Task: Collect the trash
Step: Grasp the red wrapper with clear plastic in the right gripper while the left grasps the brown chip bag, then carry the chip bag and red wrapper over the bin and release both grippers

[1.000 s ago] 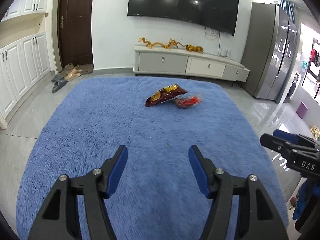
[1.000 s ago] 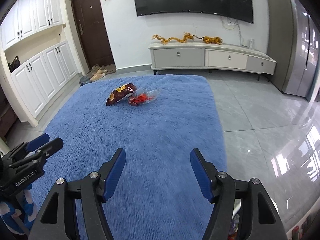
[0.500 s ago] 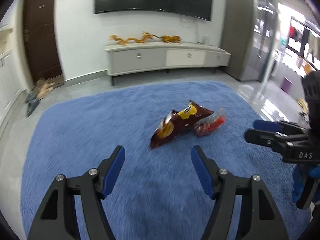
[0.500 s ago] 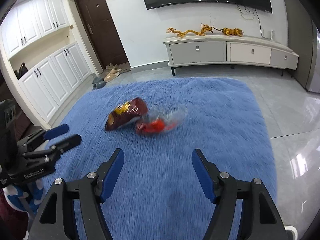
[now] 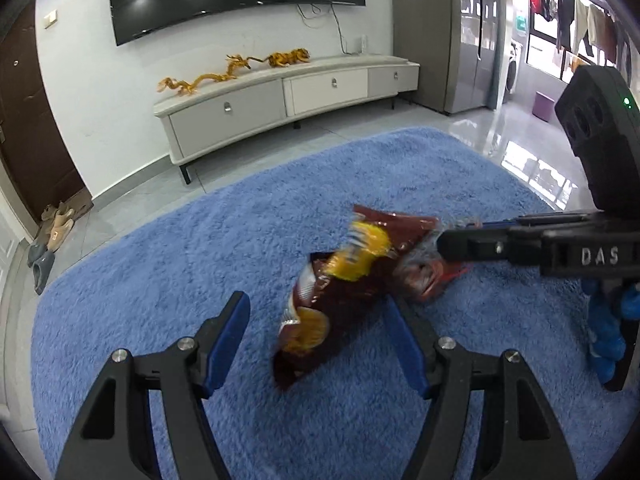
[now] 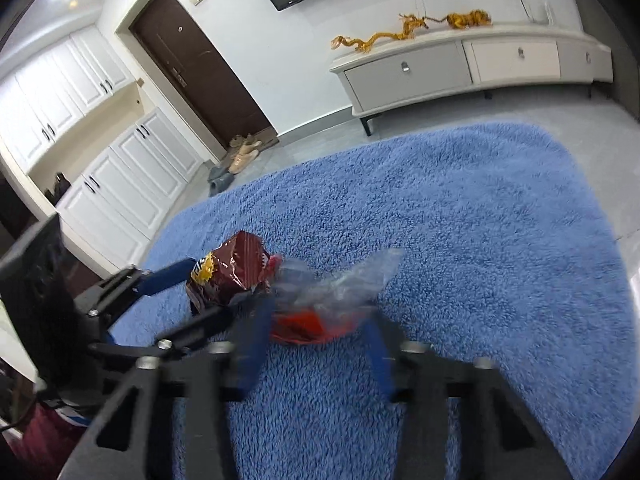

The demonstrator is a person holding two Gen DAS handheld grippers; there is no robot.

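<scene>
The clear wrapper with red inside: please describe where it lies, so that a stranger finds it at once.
Start at the blue rug before the white TV cabinet. Near its middle two pieces of trash touch; the right gripper stands open around one. That one, the clear wrapper, is see-through with red contents, unlike the dark maroon chip bag beside it.

Maroon snack bag [image 5: 340, 300] touching clear red wrapper [image 6: 320, 312]

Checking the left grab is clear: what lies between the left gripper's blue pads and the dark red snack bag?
Only bare blue shag rug; in the left wrist view the dark red snack bag lies just beyond the open left gripper.
</scene>
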